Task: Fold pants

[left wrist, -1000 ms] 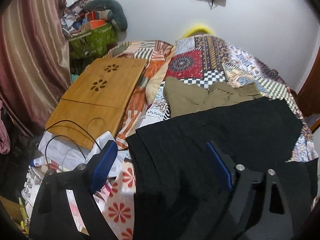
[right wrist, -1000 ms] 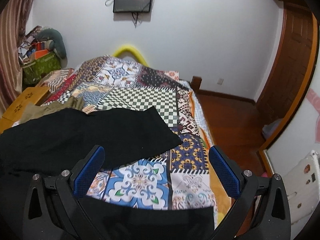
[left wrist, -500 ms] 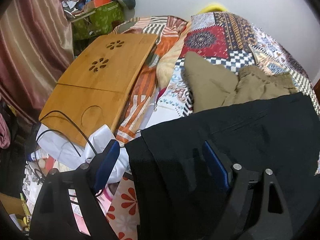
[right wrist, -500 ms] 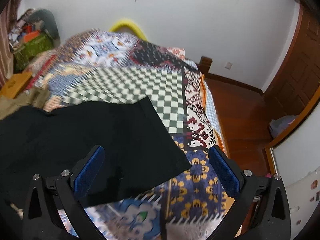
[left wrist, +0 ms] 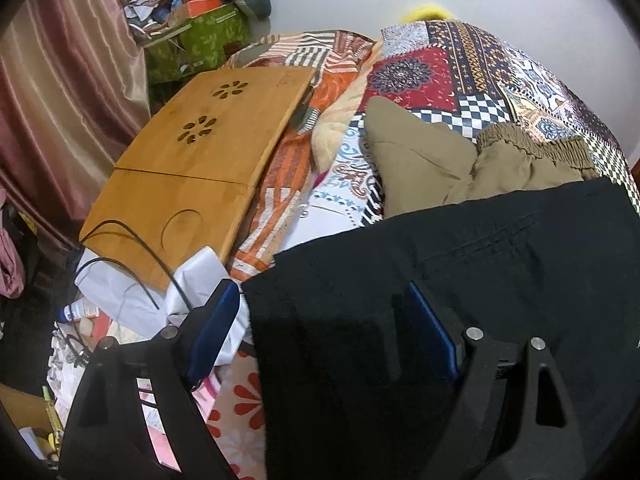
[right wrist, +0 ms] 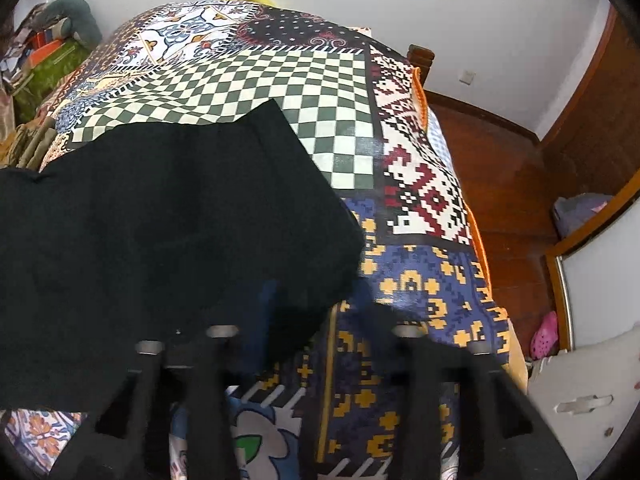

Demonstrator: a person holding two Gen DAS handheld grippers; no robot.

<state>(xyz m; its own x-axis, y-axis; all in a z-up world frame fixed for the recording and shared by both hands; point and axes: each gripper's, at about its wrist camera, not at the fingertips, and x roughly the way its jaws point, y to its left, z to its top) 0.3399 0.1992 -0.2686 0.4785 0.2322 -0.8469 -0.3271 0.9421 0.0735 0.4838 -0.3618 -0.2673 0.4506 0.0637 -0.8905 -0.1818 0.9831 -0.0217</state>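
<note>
Black pants (left wrist: pixel 460 280) lie spread flat on the patchwork bedspread (left wrist: pixel 440 68). My left gripper (left wrist: pixel 324 320) is open just above their left edge: the left pad (left wrist: pixel 214 328) hangs over white cloth beside the pants and the right pad (left wrist: pixel 430 336) over the black fabric. In the right wrist view the pants (right wrist: pixel 160 208) end in a corner near the bed's right side. My right gripper (right wrist: pixel 312 304) is over that corner. Its jaws are closing, blurred by motion, with the corner between them and a gap still showing.
Folded khaki pants (left wrist: pixel 460 160) lie behind the black pair. A wooden lap desk (left wrist: pixel 200 160) and a black cable (left wrist: pixel 132 248) sit at the left over loose clutter. A curtain (left wrist: pixel 60 80) hangs at the far left. The wooden floor (right wrist: pixel 500 184) drops off beyond the bed's right edge.
The right gripper has come down and forward onto the pants' corner, and its fingers have swung inward from fully wide. The left gripper sank toward the pants' edge, then held still, staying open.
</note>
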